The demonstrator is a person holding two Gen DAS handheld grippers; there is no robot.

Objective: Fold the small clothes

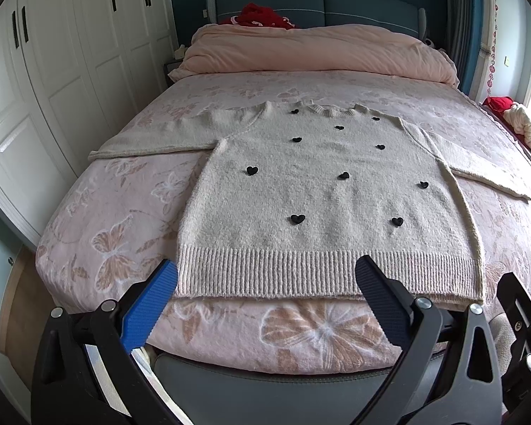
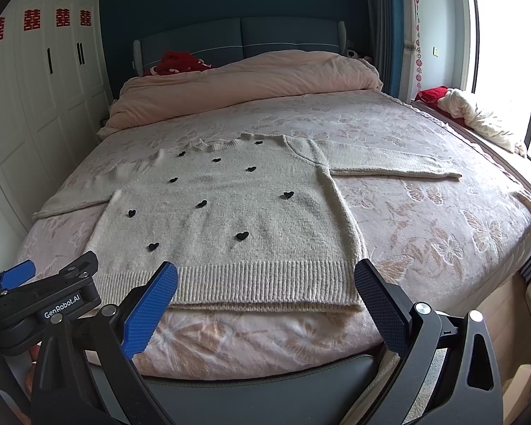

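A cream knit sweater (image 1: 322, 191) with small black hearts lies flat and face up on the bed, both sleeves spread out to the sides, ribbed hem toward me. The right wrist view shows the same sweater (image 2: 230, 219) left of centre. My left gripper (image 1: 267, 269) hangs open just in front of the hem, over its left half, holding nothing. My right gripper (image 2: 265, 272) is open too, in front of the hem's right half and its right corner. Part of the left gripper (image 2: 49, 290) shows at the left edge of the right wrist view.
The bed (image 1: 124, 191) has a pink butterfly-pattern cover and a rolled pink duvet (image 1: 311, 53) at the headboard. White wardrobes (image 1: 53, 81) line the left wall. A red and a white cloth pile (image 2: 478, 120) lie on the window ledge at the right.
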